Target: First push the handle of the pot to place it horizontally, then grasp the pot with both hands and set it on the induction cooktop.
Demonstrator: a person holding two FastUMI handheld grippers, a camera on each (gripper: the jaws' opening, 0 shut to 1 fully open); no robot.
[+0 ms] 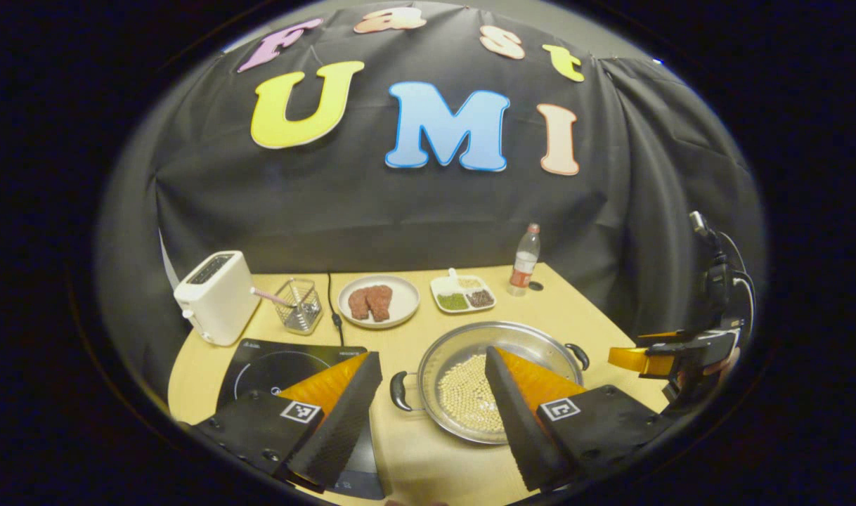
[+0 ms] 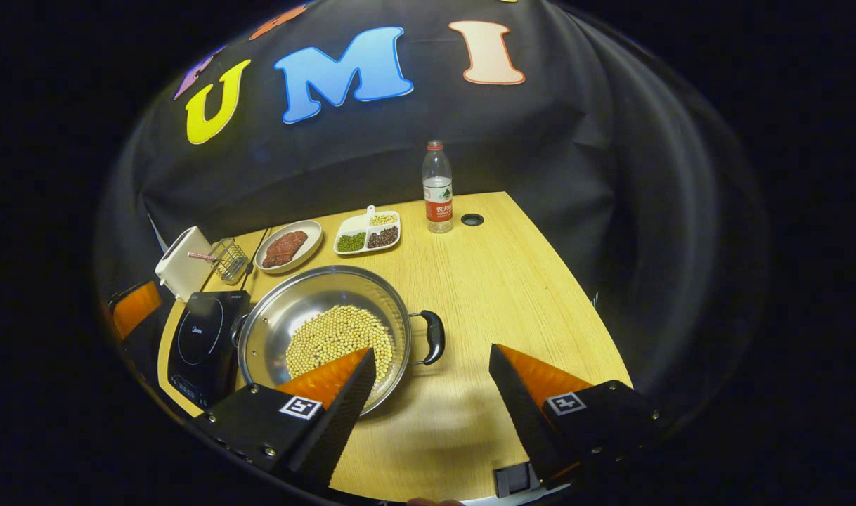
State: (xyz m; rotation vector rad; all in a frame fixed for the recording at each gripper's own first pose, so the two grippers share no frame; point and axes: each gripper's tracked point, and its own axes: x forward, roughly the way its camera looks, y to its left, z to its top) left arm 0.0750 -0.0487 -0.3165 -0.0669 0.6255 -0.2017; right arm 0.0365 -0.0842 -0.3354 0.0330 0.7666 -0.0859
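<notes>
A shallow steel pot [image 1: 470, 365] [image 2: 308, 316] holding pale beans rests on the wooden table, with a black handle on each side [image 1: 398, 391] [image 2: 433, 337]. The black induction cooktop [image 1: 273, 362] [image 2: 199, 334] lies just left of it. My left gripper [image 1: 433, 358] hovers open above the table, one finger over the cooktop and the other over the pot. Open too, my right gripper [image 2: 431, 355] hangs over the pot's right handle, its left finger overlapping the pot's near rim. The right gripper [image 1: 670, 351] also appears at the right edge of the left gripper view.
Along the back stand a white toaster [image 1: 217, 295], a wire basket [image 1: 298, 303], a plate of meat [image 1: 377, 301], a divided dish of beans [image 1: 463, 292] and a water bottle [image 2: 437, 186]. Bare table [image 2: 512, 281] extends right of the pot.
</notes>
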